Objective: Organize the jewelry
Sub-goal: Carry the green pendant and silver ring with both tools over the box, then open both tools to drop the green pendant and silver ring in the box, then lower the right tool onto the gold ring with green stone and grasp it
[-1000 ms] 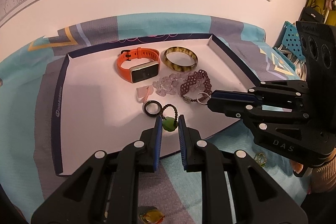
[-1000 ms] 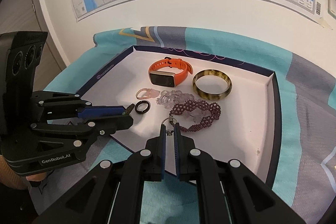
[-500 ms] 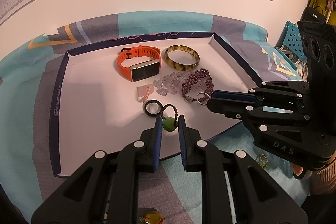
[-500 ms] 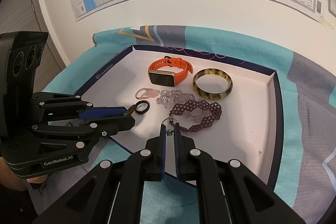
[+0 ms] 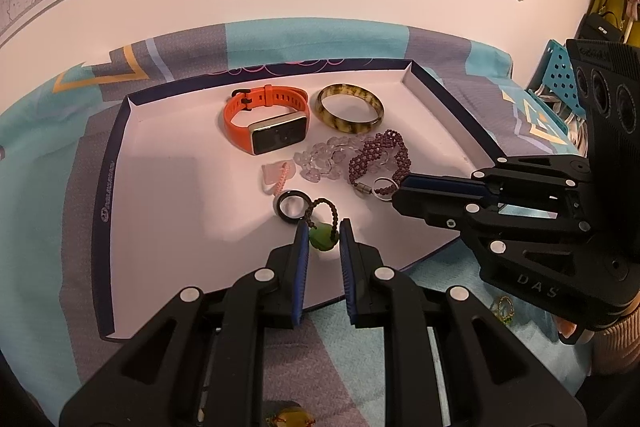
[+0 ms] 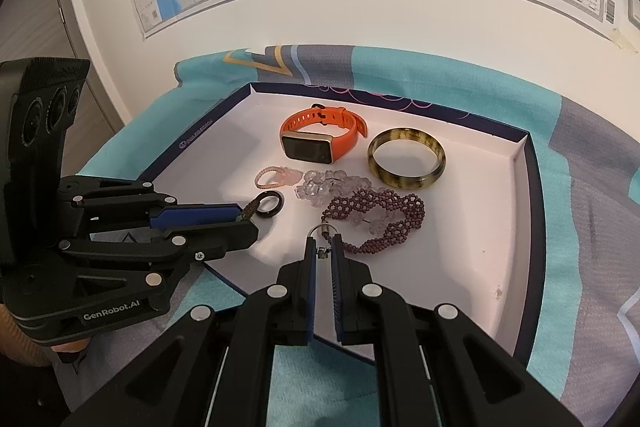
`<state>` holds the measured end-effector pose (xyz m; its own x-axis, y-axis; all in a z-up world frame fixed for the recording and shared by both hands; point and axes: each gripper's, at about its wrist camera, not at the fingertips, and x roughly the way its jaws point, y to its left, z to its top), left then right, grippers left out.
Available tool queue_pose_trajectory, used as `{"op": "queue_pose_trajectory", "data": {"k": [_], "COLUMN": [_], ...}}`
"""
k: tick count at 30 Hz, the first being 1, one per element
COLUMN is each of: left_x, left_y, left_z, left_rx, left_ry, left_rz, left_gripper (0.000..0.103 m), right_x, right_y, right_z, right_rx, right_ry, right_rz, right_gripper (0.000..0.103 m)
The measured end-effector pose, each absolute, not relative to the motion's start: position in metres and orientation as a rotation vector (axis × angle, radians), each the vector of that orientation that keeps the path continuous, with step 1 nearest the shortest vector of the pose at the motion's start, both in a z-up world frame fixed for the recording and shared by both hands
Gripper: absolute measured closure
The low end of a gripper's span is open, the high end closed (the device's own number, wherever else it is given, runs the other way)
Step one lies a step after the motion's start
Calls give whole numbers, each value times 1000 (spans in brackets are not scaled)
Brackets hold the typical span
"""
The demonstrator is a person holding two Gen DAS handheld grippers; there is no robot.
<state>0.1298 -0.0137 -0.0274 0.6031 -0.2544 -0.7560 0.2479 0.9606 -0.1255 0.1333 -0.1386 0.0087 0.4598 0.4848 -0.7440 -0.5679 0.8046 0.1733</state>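
A white tray (image 5: 168, 163) with a navy rim holds an orange smartwatch (image 5: 266, 117), an amber bangle (image 5: 351, 105), clear beads (image 5: 320, 161), a purple beaded bracelet (image 5: 380, 159), a pink ring (image 5: 276, 177) and a black ring (image 5: 290, 205). My left gripper (image 5: 324, 231) is shut on a green bead pendant (image 5: 322, 237) with a brown cord, low over the tray's near part. My right gripper (image 6: 322, 243) is shut on the clasp ring (image 6: 322, 233) of the purple beaded bracelet (image 6: 376, 217).
The tray (image 6: 516, 227) lies on a teal and grey patterned cloth (image 5: 52, 163). A small amber trinket (image 5: 290, 417) and a gold-green trinket (image 5: 502, 309) lie on the cloth near me. A wall with a map stands behind.
Both grippers have held almost still. The bracelet's clasp end has shifted slightly with my right gripper. The green pendant stays in my left gripper.
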Motion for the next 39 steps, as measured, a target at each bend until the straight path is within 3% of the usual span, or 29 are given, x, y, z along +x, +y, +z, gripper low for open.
{"op": "queue_pose_trajectory", "data": {"k": [7, 15, 20, 26, 29, 33, 39], "left_x": [131, 125, 110, 85, 71, 55, 37], "left_y": [-13, -7, 4, 31, 43, 51, 46], "left_z": [-29, -24, -10, 8, 12, 9, -9], "left_rx": [-12, -31, -52, -90, -103, -111, -103], "left_ry": [876, 853, 796, 733, 717, 727, 769], "left_rz": [-289, -280, -260, -229, -217, -205, -204], "left_gripper": [86, 72, 58, 48, 44, 42, 38], "right_x": [136, 137, 133, 121, 112, 99, 79], "right_y": [-136, -143, -151, -161, -166, -173, -178], "right_z": [6, 8, 15, 26, 31, 35, 33], "right_rx": [-109, -77, -56, -39, -35, -17, -7], "right_ry": [890, 886, 866, 833, 815, 805, 811], "right_rz": [648, 628, 619, 615, 616, 625, 634], "right_gripper": [97, 95, 89, 71, 68, 49, 48]}}
